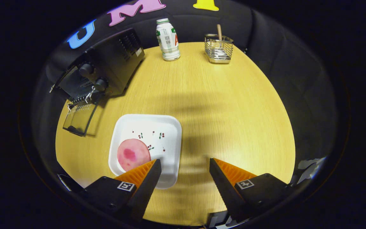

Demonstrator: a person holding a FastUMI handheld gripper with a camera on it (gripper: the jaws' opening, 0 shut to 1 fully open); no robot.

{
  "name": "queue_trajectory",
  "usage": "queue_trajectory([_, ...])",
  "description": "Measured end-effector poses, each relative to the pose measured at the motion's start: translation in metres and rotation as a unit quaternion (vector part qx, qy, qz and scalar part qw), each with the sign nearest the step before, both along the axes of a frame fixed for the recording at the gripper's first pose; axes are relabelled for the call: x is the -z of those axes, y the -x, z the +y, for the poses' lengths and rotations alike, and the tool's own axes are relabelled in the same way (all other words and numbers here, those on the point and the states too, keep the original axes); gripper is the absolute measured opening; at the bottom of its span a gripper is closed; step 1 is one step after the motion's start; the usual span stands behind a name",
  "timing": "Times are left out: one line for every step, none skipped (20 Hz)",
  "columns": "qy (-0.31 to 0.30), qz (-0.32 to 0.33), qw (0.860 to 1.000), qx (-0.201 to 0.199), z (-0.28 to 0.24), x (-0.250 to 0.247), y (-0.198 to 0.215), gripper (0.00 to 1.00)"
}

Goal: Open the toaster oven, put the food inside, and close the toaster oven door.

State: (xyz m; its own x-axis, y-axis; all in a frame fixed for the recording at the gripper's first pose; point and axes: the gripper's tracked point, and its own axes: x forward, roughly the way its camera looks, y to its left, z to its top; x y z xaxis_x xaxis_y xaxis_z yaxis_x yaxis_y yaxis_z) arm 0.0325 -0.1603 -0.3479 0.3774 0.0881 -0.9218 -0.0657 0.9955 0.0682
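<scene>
Overhead, the gripper [185, 165] hangs with fingers spread, grasping nothing. A pink round food piece [133, 154] lies on the white square plate [167, 133], just ahead of one finger; the black toaster oven [106, 65] — glass door [79, 117] dropped open — sits at ten o'clock on the wooden table [227, 111].

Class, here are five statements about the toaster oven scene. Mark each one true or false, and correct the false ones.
1. The toaster oven door hangs open. True.
2. The gripper has its jaws shut on the food. False: the jaws are open and hold nothing.
3. The round pink food lies on the white plate. True.
4. The white bottle lies on its side next to the plate. False: it stands upright at the table's far edge, beside the toaster oven.
5. The wire basket stands on the toaster oven. False: it stands on the table, beside the bottle.
</scene>
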Motion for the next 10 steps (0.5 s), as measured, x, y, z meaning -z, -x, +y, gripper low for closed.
queue_trajectory([0.000,0.014,1.000,-0.002,0.002,0.005,0.002,0.99])
queue_trajectory([0.001,0.029,1.000,-0.004,0.004,0.010,0.006,0.98])
queue_trajectory([0.006,0.048,0.999,-0.005,0.004,0.014,0.010,0.94])
queue_trajectory([0.013,0.045,0.999,-0.006,0.004,0.016,0.005,0.86])
queue_trajectory([0.023,0.058,0.998,-0.008,0.003,0.014,0.008,0.82])
queue_trajectory([0.025,0.065,0.998,-0.006,0.003,0.018,0.005,0.74])
queue_trajectory([0.018,0.073,0.997,-0.005,0.007,0.014,0.006,0.73])
queue_trajectory([0.015,0.082,0.996,-0.004,0.008,0.018,0.007,0.61])
queue_trajectory([0.007,0.094,0.995,-0.006,0.012,0.018,0.007,0.51])
queue_trajectory([-0.003,0.105,0.994,-0.003,0.014,0.020,0.008,0.40])
